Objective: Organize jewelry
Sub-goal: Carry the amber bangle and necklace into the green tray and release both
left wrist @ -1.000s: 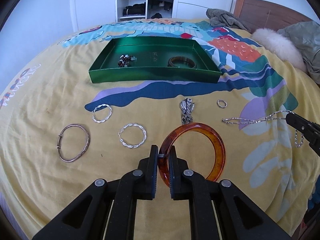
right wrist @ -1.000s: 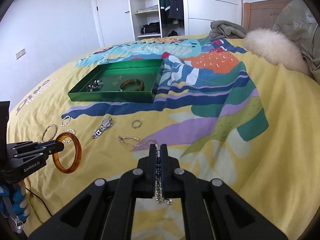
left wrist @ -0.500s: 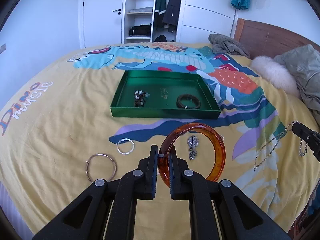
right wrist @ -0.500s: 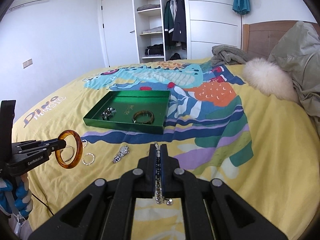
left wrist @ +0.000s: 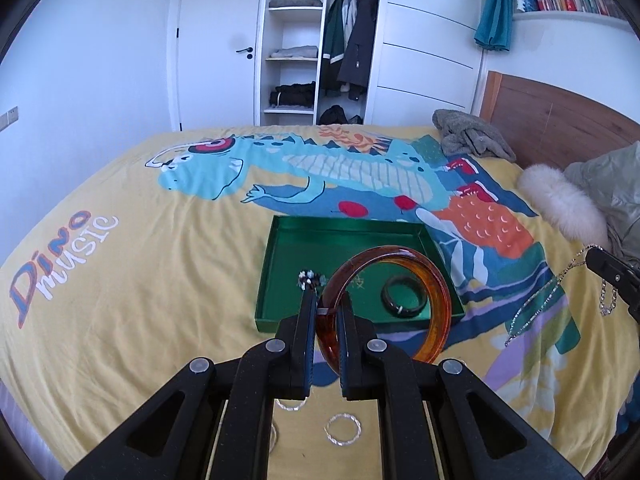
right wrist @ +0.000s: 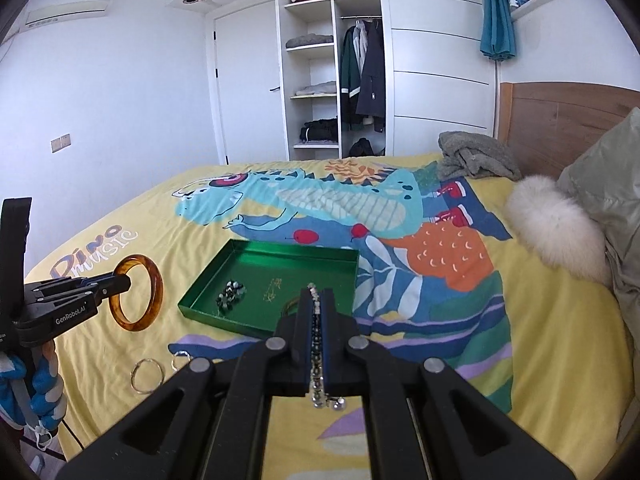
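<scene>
My left gripper is shut on an amber bangle and holds it in the air in front of the green tray. It also shows in the right wrist view with the bangle. My right gripper is shut on a silver chain, which hangs from it in the left wrist view. The tray holds a dark bangle, a bead cluster and a thin gold piece.
Silver twisted rings and a thin silver bangle lie on the yellow dino bedspread below the grippers. A white furry cushion, grey clothes and pillows lie by the headboard. An open wardrobe stands behind the bed.
Both grippers have risen and tilted up from the bedspread with bangle and chain; the chain now hangs free of the bed. The tray now lies straight ahead of both.
</scene>
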A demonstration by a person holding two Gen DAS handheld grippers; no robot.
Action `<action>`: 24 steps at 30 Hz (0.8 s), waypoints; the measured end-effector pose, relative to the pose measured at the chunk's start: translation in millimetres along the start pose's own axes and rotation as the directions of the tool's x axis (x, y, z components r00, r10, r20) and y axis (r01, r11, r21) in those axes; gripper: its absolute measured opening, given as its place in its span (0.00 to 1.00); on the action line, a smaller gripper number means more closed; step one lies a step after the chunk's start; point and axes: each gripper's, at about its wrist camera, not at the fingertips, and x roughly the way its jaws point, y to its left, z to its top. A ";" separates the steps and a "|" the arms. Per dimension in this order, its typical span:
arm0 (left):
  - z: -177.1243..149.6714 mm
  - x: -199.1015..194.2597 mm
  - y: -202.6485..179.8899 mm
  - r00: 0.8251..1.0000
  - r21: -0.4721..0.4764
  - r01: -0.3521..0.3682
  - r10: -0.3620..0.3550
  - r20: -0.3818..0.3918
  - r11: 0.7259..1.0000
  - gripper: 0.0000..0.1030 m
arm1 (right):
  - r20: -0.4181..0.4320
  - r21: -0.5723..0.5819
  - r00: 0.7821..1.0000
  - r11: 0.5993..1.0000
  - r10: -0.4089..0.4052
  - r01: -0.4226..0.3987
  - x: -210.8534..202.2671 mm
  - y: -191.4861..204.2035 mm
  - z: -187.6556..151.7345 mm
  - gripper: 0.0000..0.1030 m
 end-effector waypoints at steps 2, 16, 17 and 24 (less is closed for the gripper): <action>14.0 13.7 3.1 1.000 0.003 -0.010 0.010 -0.003 1.000 0.09 | 0.009 0.003 1.000 1.000 -0.009 0.009 15.7 1.5 15.5 0.03; 63.1 180.3 31.9 0.983 -0.011 -0.123 0.120 -0.140 0.992 0.09 | -0.038 -0.006 0.999 1.000 0.025 -0.025 189.2 24.7 52.7 0.03; 63.7 192.2 31.5 0.981 -0.011 -0.126 0.123 -0.151 0.992 0.09 | -0.044 -0.009 0.998 0.999 0.039 -0.039 201.4 27.1 51.8 0.03; 55.9 263.2 30.2 0.967 -0.038 -0.109 0.097 -0.237 0.993 0.09 | -0.111 0.034 0.989 0.995 0.099 -0.096 277.9 24.1 34.7 0.03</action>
